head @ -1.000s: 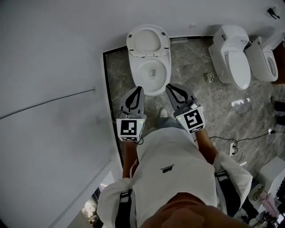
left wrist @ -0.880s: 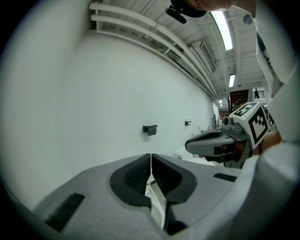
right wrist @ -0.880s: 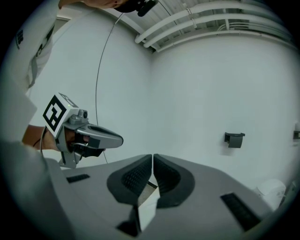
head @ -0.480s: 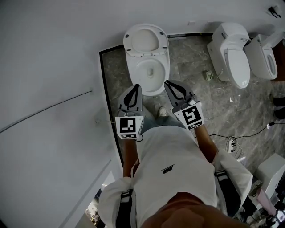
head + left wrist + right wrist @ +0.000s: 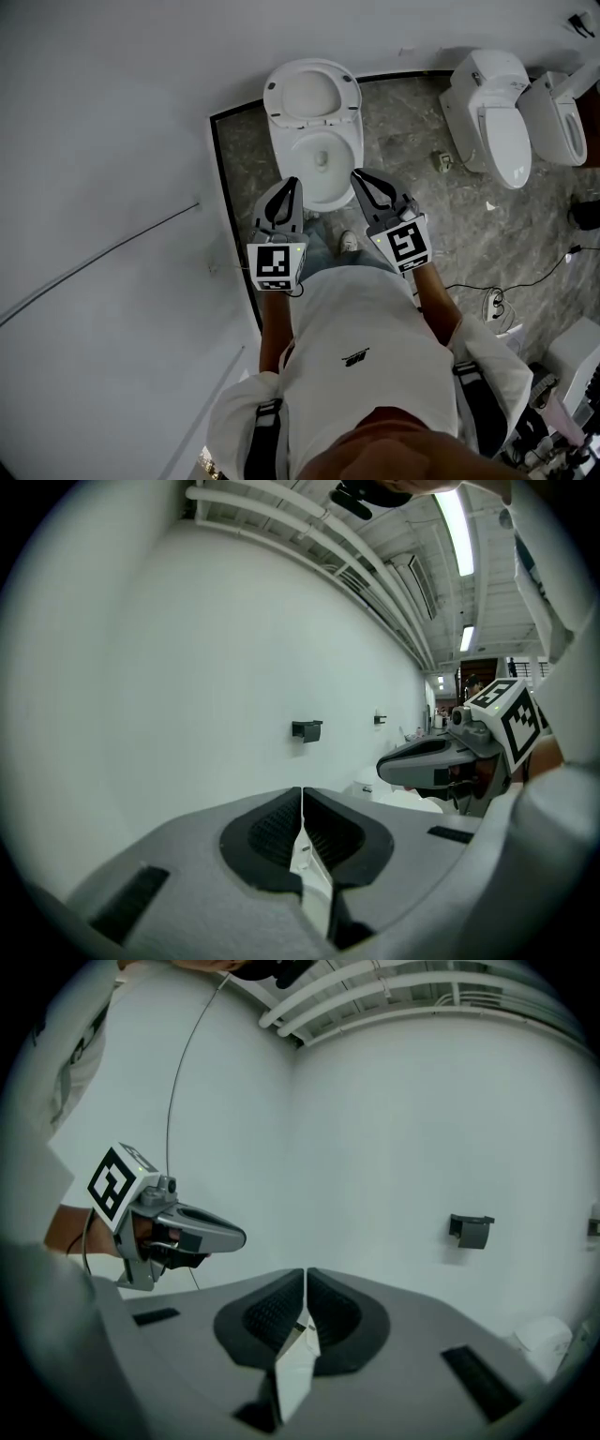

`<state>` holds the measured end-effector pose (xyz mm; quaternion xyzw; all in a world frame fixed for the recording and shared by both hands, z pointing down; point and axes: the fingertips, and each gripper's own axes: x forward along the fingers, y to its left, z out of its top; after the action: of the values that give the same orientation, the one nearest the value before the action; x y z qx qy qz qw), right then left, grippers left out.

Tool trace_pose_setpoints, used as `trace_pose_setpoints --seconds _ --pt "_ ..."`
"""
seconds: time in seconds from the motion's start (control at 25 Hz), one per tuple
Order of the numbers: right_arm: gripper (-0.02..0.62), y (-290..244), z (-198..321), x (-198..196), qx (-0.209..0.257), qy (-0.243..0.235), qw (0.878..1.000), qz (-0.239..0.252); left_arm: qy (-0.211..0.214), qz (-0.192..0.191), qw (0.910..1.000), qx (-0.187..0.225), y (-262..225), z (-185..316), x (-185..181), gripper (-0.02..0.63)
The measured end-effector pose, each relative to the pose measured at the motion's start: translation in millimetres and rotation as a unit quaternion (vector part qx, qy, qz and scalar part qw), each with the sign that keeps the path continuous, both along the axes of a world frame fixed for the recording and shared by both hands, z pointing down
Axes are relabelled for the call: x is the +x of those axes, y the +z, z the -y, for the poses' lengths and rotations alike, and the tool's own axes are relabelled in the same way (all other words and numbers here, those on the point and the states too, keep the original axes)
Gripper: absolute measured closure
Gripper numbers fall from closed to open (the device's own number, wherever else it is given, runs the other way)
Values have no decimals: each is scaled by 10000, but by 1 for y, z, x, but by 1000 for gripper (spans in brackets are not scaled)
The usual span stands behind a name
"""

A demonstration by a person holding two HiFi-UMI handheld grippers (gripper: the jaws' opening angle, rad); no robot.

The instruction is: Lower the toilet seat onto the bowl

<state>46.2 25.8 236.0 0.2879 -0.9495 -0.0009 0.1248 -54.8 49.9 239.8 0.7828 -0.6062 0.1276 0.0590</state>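
Both grippers sit nearer the toilet than a second ago. Left gripper (image 5: 292, 182) and right gripper (image 5: 359, 173) hover side by side over the front rim of the bowl (image 5: 323, 199). Each has its jaws pressed together with nothing between. Toilet seat (image 5: 311, 94) stands raised behind the bowl, well apart from both grippers. Spare toilets (image 5: 492, 117) at right.

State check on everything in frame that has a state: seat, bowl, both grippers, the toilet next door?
toilet seat: raised, not on the bowl.
toilet bowl: uncovered.
left gripper: shut, empty, near the bowl's front rim.
right gripper: shut, empty, near the bowl's front rim.
neighbouring toilet: lid down.
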Motion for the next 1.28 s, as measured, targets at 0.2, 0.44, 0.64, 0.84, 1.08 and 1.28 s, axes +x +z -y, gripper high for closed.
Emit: trace_pose_setpoints --seconds 0.2,0.44,0.64,0.84,1.08,1.28 --pt "561 2 19 -21 -6 131 9999 -6 183 -45 9998 -36 6 23 -20 574" --pt "561 10 50 -39 -56 445 9990 -20 492 49 9987 -106 18 58 -37 574" --pt "561 16 76 -55 -93 702 9974 -131 765 -17 9969 -158 26 88 -55 574" --pt "561 25 98 -67 -124 914 9955 -216 980 -16 9950 -209 37 113 -70 574" --pt "561 41 118 -85 -141 1135 9930 -284 1188 2 9923 -345 55 134 -89 574" --pt "560 55 137 -95 -145 1408 9884 -543 1385 -6 9890 -516 73 150 -99 574"
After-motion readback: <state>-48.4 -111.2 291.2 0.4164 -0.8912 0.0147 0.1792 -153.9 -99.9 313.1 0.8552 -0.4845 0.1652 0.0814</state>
